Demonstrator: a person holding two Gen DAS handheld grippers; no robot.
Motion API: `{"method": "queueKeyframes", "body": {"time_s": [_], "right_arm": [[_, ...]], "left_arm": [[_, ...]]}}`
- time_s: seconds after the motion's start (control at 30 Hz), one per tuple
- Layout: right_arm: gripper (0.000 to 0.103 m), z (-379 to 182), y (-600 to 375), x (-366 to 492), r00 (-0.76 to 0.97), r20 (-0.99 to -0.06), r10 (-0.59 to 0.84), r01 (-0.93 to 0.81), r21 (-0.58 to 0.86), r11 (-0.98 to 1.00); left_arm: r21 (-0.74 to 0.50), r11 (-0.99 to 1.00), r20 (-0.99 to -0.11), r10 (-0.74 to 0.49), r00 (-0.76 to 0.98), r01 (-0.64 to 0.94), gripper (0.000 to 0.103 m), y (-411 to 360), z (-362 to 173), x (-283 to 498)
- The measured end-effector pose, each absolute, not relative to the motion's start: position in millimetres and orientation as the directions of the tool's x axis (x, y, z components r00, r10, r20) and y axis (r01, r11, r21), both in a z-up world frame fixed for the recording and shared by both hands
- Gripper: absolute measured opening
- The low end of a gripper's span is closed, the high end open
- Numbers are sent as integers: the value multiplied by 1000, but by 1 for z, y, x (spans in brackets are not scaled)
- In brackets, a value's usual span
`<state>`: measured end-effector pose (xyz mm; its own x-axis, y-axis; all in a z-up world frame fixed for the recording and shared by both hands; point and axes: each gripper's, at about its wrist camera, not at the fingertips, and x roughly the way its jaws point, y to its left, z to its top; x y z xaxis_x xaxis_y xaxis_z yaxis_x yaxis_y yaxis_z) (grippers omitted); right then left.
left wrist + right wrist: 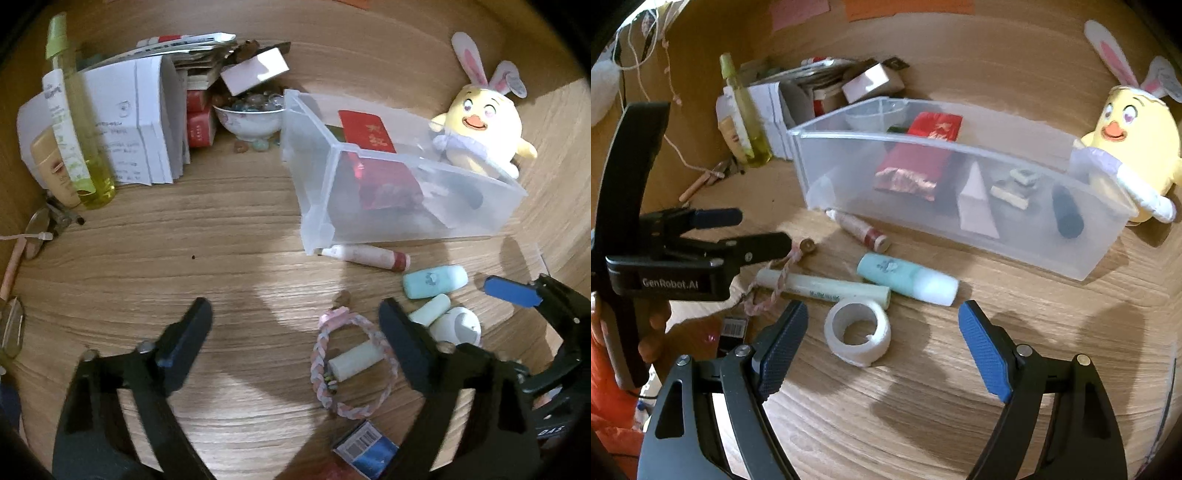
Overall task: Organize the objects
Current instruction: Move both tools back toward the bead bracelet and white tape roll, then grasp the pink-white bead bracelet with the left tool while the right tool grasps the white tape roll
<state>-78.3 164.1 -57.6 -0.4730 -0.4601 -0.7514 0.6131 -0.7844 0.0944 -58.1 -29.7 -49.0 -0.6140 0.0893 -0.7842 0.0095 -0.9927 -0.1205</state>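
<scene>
**Bin partly filled, a handful of small things left on the counter**

Both tongs stand wide and hold nothing. The right tongs hover low over the wooden counter, with the white tape roll just ahead between their spread fingers. The left tongs are also spread apart, above the braided bracelet and the pale stick lying across it.

The clear plastic bin sits toward the back of the counter, a yellow chick plush leaning against its far end. Some sorting looks done: inside the bin are a red packet, a white folded paper, a small stamp-like block and a dark cylinder.

What seems left is the loose cluster in front of the bin: a red-capped marker touching the bin's front wall, a mint-green tube, a long pale-green tube just beside it, the tape roll, the bracelet, and a blue barcoded box near the lower edge of the left view.

At the back, a paper stack, a yellow spray bottle and a bowl of glass beads stand untouched. By this showing the job is perhaps half done.
</scene>
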Motion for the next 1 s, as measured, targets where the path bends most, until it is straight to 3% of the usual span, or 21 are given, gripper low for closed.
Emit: {"method": "queueKeyframes", "body": {"time_s": [0.17, 0.37, 0.57, 0.73, 1.0], "right_arm": [[63, -63, 160, -80, -441, -764, -471, 626, 113, -771], [50, -68, 156, -80, -422, -776, -469, 637, 114, -762], [36, -72, 155, -78, -409, -778, -477, 647, 122, -752], [36, -72, 158, -75, -420, -773, -476, 642, 118, -758], [36, -62, 171, -77, -459, -751, -476, 610, 124, -783]], "left_arm": [[-128, -991, -800, 120, -588, -27, 69, -22, -60, -61], [-134, -990, -803, 134, -581, -42, 57, -17, -64, -63], [-111, -993, -799, 117, -590, -46, 33, -12, -64, -63], [-126, -991, -794, 127, -595, -43, 22, -14, -63, -61], [-154, -988, -770, 139, -623, -30, 21, -16, -54, -52]]}}
